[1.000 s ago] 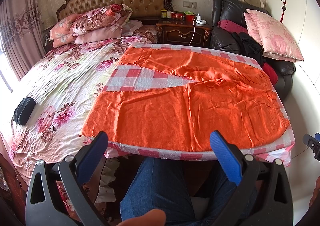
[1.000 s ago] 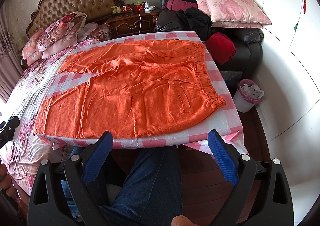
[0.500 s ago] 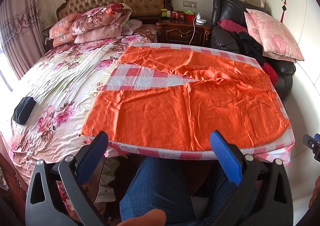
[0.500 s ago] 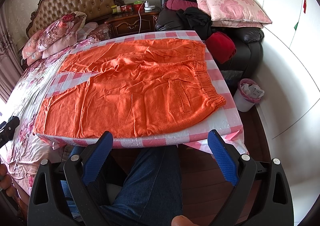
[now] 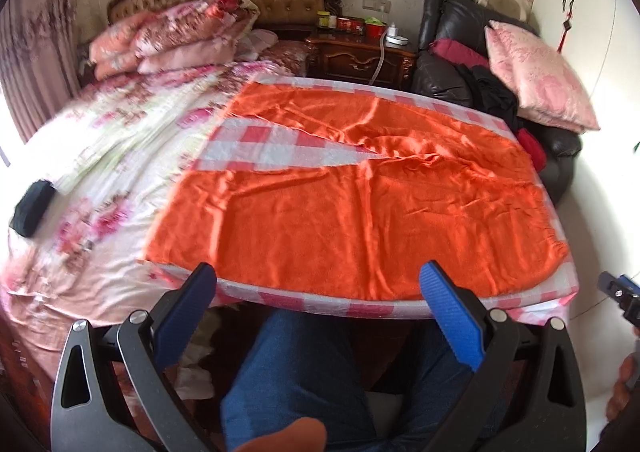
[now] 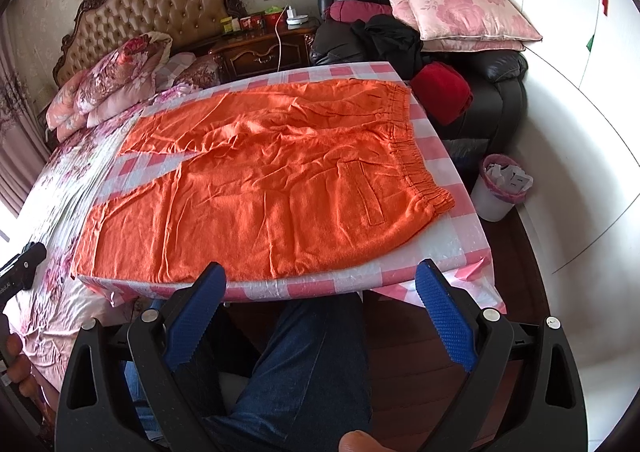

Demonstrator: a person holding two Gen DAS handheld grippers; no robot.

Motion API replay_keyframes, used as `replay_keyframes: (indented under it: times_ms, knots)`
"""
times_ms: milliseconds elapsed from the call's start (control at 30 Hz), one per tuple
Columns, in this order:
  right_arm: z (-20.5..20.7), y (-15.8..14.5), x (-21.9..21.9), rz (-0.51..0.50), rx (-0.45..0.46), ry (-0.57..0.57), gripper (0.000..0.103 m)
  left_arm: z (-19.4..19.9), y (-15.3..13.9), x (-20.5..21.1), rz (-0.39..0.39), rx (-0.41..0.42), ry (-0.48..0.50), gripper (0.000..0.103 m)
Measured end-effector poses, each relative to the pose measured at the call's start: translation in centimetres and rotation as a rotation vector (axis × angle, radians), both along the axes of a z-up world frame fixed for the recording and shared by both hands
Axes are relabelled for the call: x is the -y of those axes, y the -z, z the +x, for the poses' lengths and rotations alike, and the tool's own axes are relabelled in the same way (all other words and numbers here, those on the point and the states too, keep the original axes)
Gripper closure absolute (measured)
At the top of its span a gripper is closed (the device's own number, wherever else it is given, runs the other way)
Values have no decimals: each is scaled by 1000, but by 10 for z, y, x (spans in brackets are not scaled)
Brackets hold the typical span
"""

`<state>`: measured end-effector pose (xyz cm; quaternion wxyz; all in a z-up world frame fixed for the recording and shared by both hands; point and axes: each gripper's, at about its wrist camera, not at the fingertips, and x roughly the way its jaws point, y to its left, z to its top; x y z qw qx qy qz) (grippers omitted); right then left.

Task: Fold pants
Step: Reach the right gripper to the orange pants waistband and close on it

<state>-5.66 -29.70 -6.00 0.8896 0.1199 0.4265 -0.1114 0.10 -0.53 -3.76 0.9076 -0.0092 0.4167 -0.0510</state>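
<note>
Holding the left gripper (image 5: 318,308) at the near edge of the pink checked board (image 5: 256,140), we keep its blue pads (image 5: 448,312) spread wide and empty. Orange pants (image 6: 264,180) lie flat across that board, legs leftward, elastic waistband (image 6: 412,156) rightward. Our right gripper (image 6: 320,308) hovers equally spread, gripping nothing.

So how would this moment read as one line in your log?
stage: before first grasp | pants: flat, unfolded on checked board | left gripper: open, empty | right gripper: open, empty
</note>
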Motion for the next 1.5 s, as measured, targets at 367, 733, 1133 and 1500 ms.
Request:
replay_keyframes:
  times_ms: [367, 733, 1133, 1500]
  knots:
    - [84, 54, 71, 95, -115, 11, 10, 52, 68, -5, -235, -205, 141, 2]
    - [321, 66, 195, -86, -253, -75, 18, 113, 102, -27, -371, -265, 136, 9]
    - [463, 122, 217, -148, -385, -207, 37, 145, 126, -75, -362, -335, -6, 17]
    - [486, 137, 209, -138, -414, -327, 74, 196, 114, -82, -379, -327, -17, 17]
